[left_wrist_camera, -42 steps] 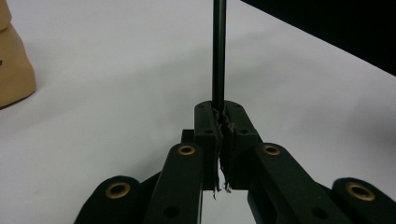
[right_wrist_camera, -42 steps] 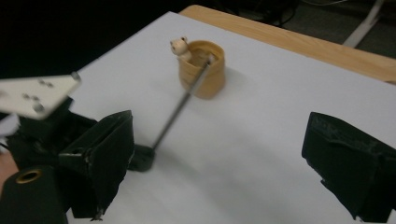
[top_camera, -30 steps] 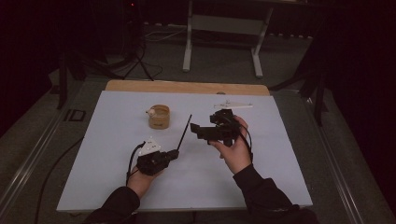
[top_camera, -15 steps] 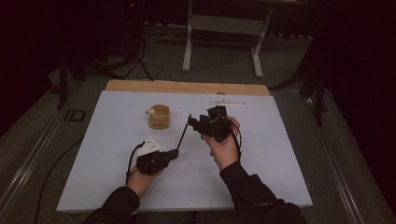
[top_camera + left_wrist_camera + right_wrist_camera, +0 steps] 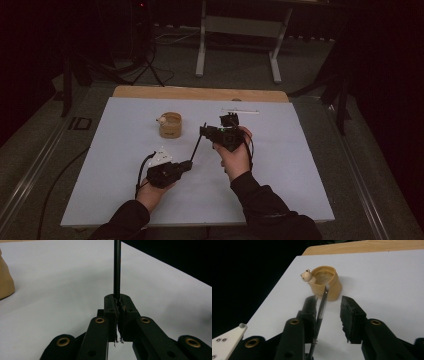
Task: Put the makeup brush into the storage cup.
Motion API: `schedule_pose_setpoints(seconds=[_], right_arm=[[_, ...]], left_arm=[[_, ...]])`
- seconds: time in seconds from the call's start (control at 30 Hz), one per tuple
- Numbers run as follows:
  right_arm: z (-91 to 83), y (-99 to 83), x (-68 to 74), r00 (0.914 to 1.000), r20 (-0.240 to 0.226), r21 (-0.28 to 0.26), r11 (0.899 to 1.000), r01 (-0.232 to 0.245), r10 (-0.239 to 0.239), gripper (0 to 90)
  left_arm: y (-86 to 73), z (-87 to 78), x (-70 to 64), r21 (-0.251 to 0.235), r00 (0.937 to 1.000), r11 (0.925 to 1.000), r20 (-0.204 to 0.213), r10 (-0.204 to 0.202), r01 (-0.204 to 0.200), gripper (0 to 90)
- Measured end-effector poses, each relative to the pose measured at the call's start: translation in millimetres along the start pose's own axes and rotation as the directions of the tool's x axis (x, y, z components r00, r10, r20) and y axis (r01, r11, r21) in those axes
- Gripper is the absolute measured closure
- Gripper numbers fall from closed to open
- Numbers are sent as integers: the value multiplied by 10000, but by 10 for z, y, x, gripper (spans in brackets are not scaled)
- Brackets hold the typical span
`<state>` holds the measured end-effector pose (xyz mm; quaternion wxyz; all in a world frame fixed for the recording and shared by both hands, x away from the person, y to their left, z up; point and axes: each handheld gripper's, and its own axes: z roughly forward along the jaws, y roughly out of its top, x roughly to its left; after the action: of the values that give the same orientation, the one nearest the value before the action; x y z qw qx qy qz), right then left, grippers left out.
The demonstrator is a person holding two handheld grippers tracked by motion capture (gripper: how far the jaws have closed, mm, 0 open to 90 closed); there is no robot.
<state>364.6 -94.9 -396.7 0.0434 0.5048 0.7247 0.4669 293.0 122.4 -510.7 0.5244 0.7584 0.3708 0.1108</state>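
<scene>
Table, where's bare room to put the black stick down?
Free: the white table to the right of the right claw, and its left part beside the cup. Crowded: the middle, where the left claw holds the stick.

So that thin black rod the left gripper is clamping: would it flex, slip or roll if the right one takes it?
The thin black rod looks straight from the left gripper up between the open jaws of the right gripper, so it is probably stiff. It seems smooth and round, so it may slip in a loose pinch. Laid on the table, it would likely roll.
</scene>
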Motion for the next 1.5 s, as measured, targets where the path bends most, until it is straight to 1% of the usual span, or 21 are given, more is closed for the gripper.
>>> schedule_pose_setpoints(seconds=[0.07,0.13,0.17,0.27,0.43,0.5,0.63,0.73,0.77,0.8,0.87,0.9,0.97,1.03,1.13,1.2,1.27,1.33,1.37,1.4,1.5], right_arm=[[11,2,3,10000,-44,31,10000,-54,54,721],[19,6,8,9999,-90,55,9999,-100,101,743],[22,6,11,9999,-109,65,9999,-108,109,775],[40,2,26,9999,-167,184,9998,-24,27,833],[53,-6,40,9992,-364,305,9994,176,-165,847],[45,-9,52,9990,-399,271,9994,209,-198,852],[25,-8,98,9976,-503,135,9987,482,-474,856],[22,-11,119,9958,-521,77,9971,758,-753,857],[21,-13,117,9954,-556,61,9969,780,-775,857],[17,-16,111,9950,-576,35,9967,814,-810,857],[12,-18,92,9936,-629,58,9955,944,-938,857],[10,-18,75,9926,-695,41,9950,1001,-996,857],[10,-17,46,9896,-834,175,9927,1190,-1171,857],[2,-20,20,9871,-856,190,9904,1371,-1350,857],[-21,-20,-8,9837,-901,186,9873,1580,-1557,857],[-36,-14,-26,9795,-920,187,9832,1815,-1790,857],[-44,-10,-50,9728,-1223,196,9794,2008,-1970,857],[-56,-9,-68,9679,-1246,198,9747,2225,-2184,856],[-64,-10,-76,9640,-1310,132,9719,2350,-2313,856],[-70,-9,-84,9594,-1381,90,9683,2495,-2459,856],[-90,3,-101,9568,-1401,118,9658,2589,-2548,856]], left_arm=[[0,2,2,-19,10000,10000,41,-60,60,860],[0,3,1,10,10000,10000,72,-42,42,861],[-1,4,-2,11,9999,10000,91,-47,47,861],[-1,12,-12,104,9998,9999,208,28,-31,861],[-8,28,-16,207,9997,9998,251,16,-21,860],[-3,30,-22,220,9998,9998,201,9,-14,859],[21,31,-54,208,9993,9997,358,123,-130,842],[47,22,-73,216,9994,9997,341,116,-123,758],[55,22,-76,191,9992,9998,394,27,-35,726],[64,19,-75,299,9992,9995,389,40,-51,683],[70,14,-77,398,9991,9992,415,69,-86,669],[79,11,-81,497,9994,9987,328,116,-132,625],[97,0,-83,505,9993,9985,330,197,-214,591],[115,-17,-78,520,9993,9981,170,320,-329,554],[120,-32,-62,580,9997,9980,121,233,-239,495],[115,-38,-49,635,9997,9977,93,216,-222,438],[113,-46,-33,688,9998,9975,145,131,-141,415],[115,-57,-25,633,9999,9980,142,62,-70,381],[118,-63,-21,625,9998,9980,183,6,-17,373],[121,-68,-18,644,9998,9979,181,-39,28,339],[123,-82,-15,665,9997,9977,189,-126,113,287]])
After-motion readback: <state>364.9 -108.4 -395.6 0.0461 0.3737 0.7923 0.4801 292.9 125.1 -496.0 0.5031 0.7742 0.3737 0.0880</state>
